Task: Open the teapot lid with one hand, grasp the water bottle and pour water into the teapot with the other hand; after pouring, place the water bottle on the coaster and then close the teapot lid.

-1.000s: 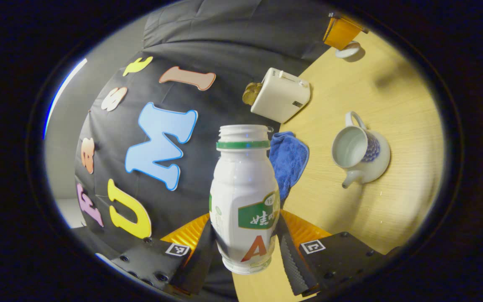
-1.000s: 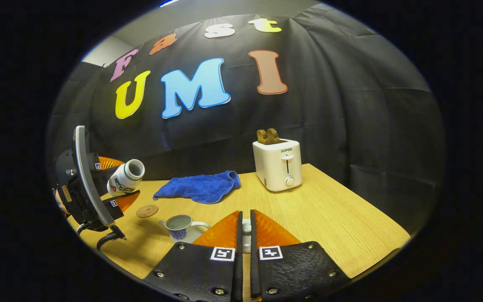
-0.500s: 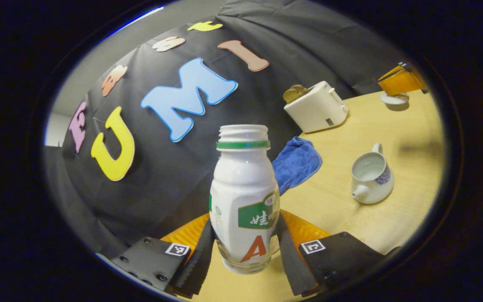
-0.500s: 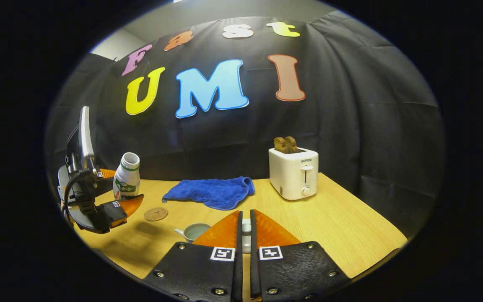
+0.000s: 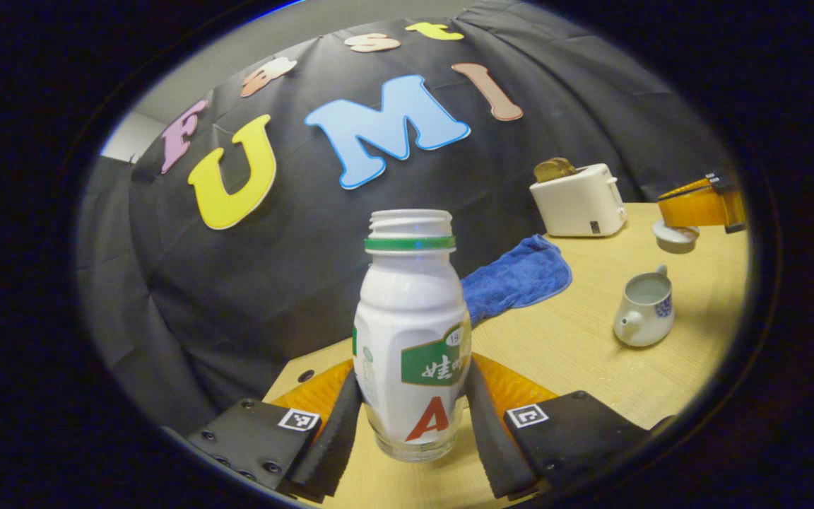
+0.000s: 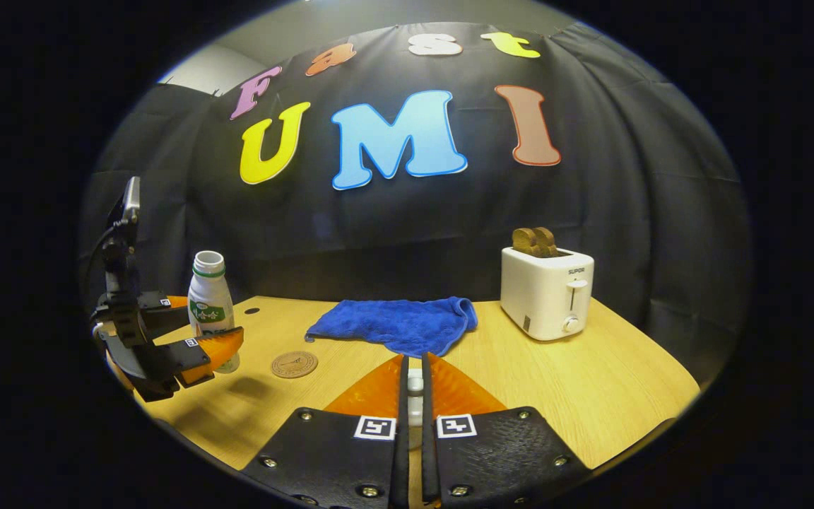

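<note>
My left tool [image 5: 413,417] grips the bottle [image 5: 411,332] upright between both fingers, just above the tabletop [image 5: 562,339]. The coaster [image 6: 294,364] lies just beside it. The open teapot [image 5: 646,309] sits ahead to that tool's right. My right tool [image 6: 414,396] is closed on the lid [image 6: 415,385], with the towel [image 6: 396,324] and toaster [image 6: 547,291] beyond.

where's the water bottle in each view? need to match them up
Left gripper view: water bottle bottom centre, upright in the left claw.
Right gripper view: far left, upright, left of the coaster.
Shared landmark: blue cloth, beyond the bottle in both.
</note>
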A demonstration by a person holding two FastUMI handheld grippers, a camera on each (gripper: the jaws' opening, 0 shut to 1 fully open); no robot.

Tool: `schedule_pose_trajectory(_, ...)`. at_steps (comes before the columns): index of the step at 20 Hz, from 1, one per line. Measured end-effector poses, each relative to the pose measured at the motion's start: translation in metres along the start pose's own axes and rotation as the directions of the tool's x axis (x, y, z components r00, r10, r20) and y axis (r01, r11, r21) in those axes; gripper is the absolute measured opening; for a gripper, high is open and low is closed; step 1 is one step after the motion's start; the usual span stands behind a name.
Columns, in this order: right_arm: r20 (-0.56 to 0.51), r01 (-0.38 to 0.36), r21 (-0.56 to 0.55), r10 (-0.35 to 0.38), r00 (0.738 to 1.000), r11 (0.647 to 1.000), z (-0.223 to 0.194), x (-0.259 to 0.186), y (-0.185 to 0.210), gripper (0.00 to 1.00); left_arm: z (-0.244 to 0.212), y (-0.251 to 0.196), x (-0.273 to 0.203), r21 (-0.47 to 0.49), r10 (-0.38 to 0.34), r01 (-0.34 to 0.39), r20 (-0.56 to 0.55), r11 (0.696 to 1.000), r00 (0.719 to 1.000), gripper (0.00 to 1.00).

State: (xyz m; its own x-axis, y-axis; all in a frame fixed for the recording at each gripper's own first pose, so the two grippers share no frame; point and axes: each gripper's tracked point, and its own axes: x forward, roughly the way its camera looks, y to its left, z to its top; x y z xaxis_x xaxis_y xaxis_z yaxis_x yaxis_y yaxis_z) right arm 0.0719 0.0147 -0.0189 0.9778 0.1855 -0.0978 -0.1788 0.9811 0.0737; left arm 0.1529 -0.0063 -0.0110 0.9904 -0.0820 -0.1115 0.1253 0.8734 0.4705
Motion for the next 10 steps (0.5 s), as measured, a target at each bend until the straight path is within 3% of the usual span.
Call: schedule_pose_trajectory(10, -0.043, -0.031, -0.018, 0.03, 0.999, 0.999, -0.019, 0.026, 0.022, 0.07, -0.017, 0.027, -0.005, -0.09, 0.022, -0.024, -0.016, 0.996, 1.0, 0.87)
